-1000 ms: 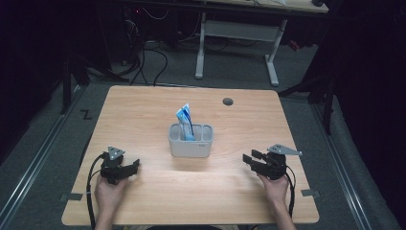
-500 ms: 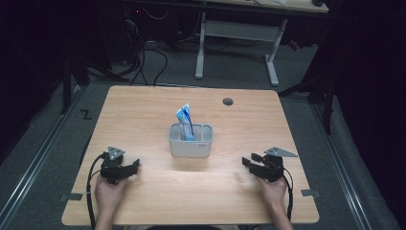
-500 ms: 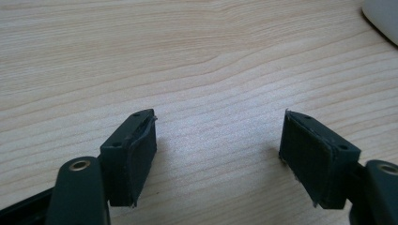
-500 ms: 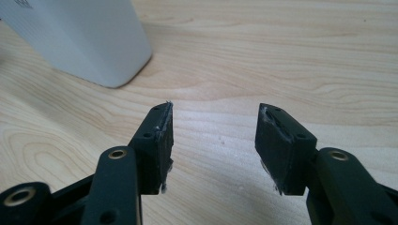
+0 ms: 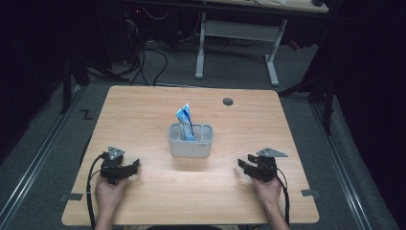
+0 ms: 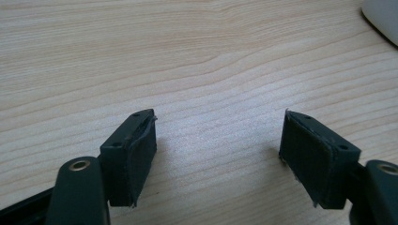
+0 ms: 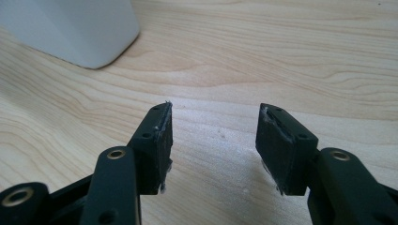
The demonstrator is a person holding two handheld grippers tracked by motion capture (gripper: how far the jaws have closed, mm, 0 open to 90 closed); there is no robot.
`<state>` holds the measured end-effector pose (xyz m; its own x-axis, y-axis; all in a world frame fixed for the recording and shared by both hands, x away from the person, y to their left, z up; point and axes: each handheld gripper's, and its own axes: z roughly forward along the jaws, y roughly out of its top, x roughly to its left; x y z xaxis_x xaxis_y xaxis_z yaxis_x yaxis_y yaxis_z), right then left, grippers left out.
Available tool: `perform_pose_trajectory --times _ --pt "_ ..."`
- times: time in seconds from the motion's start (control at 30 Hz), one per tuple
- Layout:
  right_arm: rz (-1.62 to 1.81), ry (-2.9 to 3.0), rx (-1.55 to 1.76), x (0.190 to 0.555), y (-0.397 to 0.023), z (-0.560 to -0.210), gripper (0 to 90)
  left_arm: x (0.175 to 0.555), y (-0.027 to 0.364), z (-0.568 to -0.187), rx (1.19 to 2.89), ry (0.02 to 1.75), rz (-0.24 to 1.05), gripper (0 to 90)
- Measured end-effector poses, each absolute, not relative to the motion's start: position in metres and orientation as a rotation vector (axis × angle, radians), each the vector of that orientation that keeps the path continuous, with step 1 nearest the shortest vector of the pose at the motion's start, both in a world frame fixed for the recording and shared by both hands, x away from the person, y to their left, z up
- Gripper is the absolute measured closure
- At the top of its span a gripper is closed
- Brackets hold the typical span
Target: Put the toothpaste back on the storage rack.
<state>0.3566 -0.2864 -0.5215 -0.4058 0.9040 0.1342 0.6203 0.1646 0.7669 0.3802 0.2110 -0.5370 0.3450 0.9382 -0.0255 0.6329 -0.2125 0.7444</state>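
The white holder (image 5: 190,141) stands in the middle of the wooden worktop (image 5: 143,110), halfway between the two hands, so either one can reach it. It has more than one pocket. A blue and white tube (image 5: 185,120), maybe toothpaste, stands in the left pocket and leans a little, with its top poking out over the rim. That makes it easy to pinch from above.

The left tool (image 5: 130,168) rests low on the worktop near the front left, well apart from the holder. Its jaws stand wide open with only bare wood between them. In the left gripper view, a corner of the holder (image 6: 382,18) peeks in at the top right.

The right tool (image 5: 244,166) sits low at the front right. Its jaws are partly open and hold nothing. Both tools point in toward the holder (image 7: 70,28), so they look ready for the next reach.
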Motion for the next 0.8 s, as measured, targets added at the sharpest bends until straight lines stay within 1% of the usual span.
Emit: perform_pose_trajectory --times 0.43,0.63,0.8 --pt "1.02 2.111 1.426 0.359 -0.278 -0.53 45.1 0.38 0.211 -0.537 1.94 1.37 0.582 27.8" --pt "0.906 2.136 1.359 0.359 -0.267 -0.531 40.3 0.38 0.211 -0.537 1.939 1.369 0.58 28.0" --pt "0.905 2.135 1.369 0.359 -0.268 -0.531 38.2 0.38 0.211 -0.537 1.94 1.37 0.582 28.0"
